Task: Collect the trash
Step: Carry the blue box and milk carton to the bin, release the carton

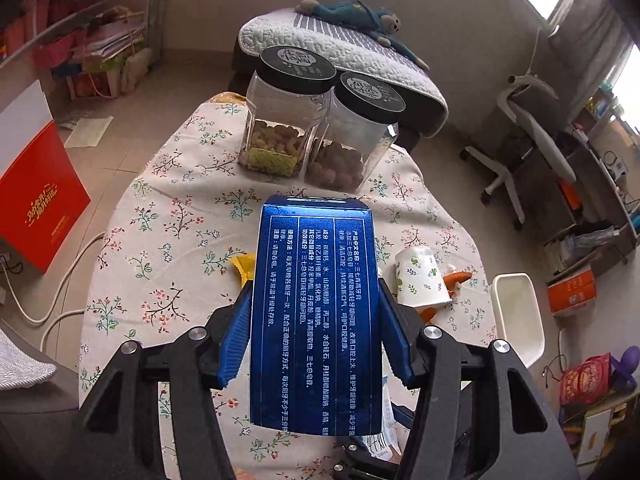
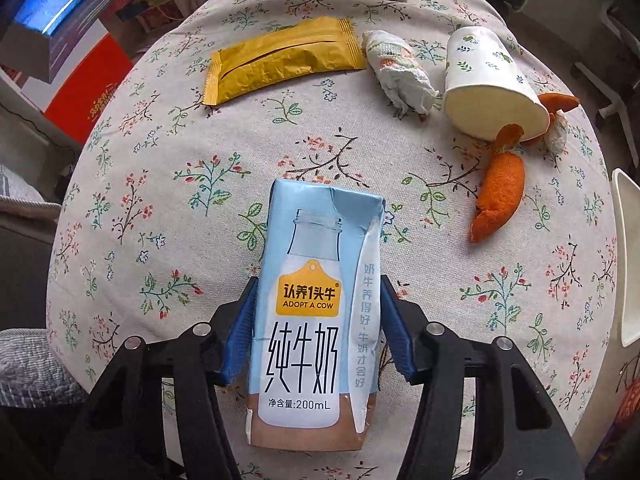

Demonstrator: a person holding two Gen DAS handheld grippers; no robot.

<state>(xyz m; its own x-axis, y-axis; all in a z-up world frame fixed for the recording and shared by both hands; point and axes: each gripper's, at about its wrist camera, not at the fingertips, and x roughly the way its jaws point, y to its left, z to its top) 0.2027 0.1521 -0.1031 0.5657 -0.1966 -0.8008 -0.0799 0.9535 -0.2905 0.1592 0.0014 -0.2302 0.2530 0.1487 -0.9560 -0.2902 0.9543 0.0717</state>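
My left gripper (image 1: 316, 300) is shut on a dark blue toothpaste box (image 1: 316, 300) and holds it above the flowered table (image 1: 168, 240). My right gripper (image 2: 318, 300) is shut on a light blue milk carton (image 2: 316, 312) over the table (image 2: 160, 184). On the table lie a yellow wrapper (image 2: 280, 60), a crumpled tissue (image 2: 396, 72), a tipped paper cup (image 2: 488, 84) and orange peel (image 2: 500, 192). The cup (image 1: 420, 276), peel (image 1: 456, 278) and wrapper's corner (image 1: 244, 266) also show in the left wrist view.
Two black-lidded jars (image 1: 288, 112) (image 1: 356, 136) of nuts stand at the table's far edge. A white bin (image 1: 520, 316) stands right of the table; its rim (image 2: 628, 260) shows in the right view. An office chair (image 1: 532, 148) and a red box (image 1: 36, 204) flank the table.
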